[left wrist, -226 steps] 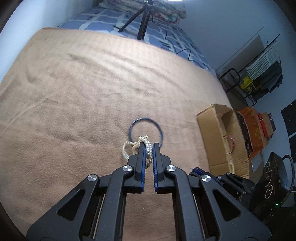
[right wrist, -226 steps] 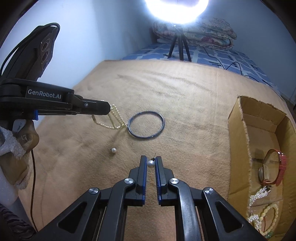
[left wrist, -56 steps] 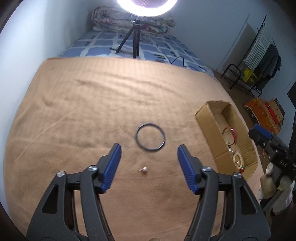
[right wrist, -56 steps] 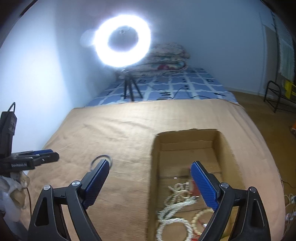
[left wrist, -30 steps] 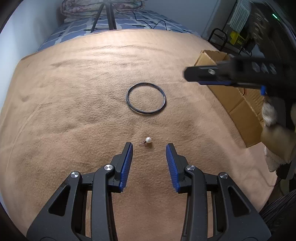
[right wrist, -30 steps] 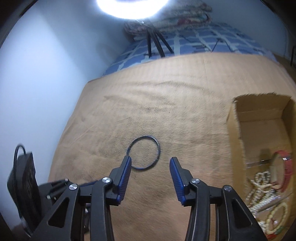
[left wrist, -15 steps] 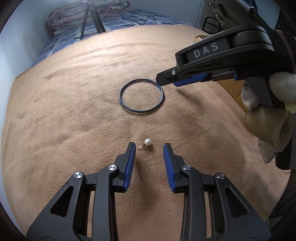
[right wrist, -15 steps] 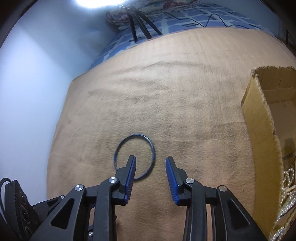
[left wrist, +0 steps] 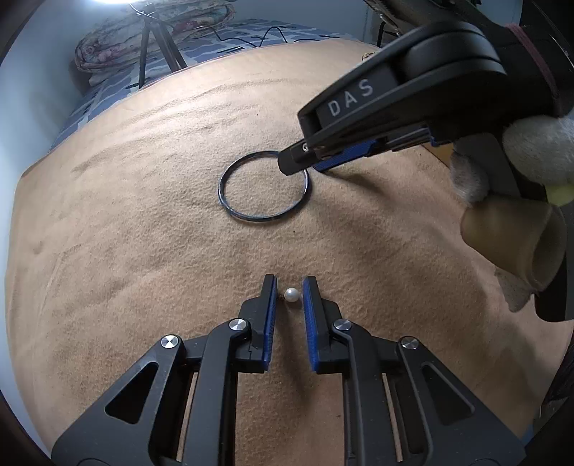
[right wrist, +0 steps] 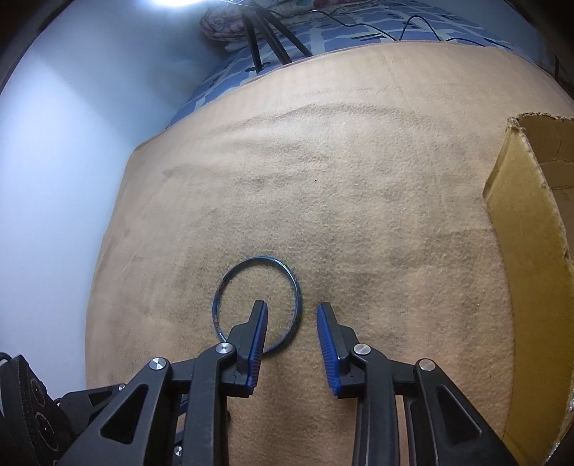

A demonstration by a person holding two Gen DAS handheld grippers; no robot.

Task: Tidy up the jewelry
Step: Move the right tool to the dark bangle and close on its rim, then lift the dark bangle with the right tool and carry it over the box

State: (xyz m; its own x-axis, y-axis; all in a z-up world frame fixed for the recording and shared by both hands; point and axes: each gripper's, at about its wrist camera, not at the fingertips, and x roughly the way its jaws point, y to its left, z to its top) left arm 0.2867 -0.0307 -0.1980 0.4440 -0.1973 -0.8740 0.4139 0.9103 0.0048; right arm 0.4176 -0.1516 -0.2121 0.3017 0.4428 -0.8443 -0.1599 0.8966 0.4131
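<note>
A small white pearl earring (left wrist: 291, 295) lies on the tan blanket (left wrist: 143, 233) between the fingertips of my left gripper (left wrist: 290, 286), whose jaws are narrowly open around it with small gaps on both sides. A dark blue bangle (left wrist: 263, 186) lies flat further out. My right gripper (right wrist: 291, 310) is open and straddles the bangle's (right wrist: 257, 304) right rim, left finger inside the ring, right finger outside. In the left wrist view the right gripper (left wrist: 301, 163) reaches in from the right over the bangle's far right rim.
An open cardboard box (right wrist: 531, 229) stands at the right edge of the blanket. A tripod (left wrist: 154, 43) and folded quilts (left wrist: 154, 28) sit on the blue patterned bedding beyond the blanket. A white wall runs along the left.
My left gripper has moved forward and narrowed around the pearl earring. My right gripper has come down onto the bangle's right rim.
</note>
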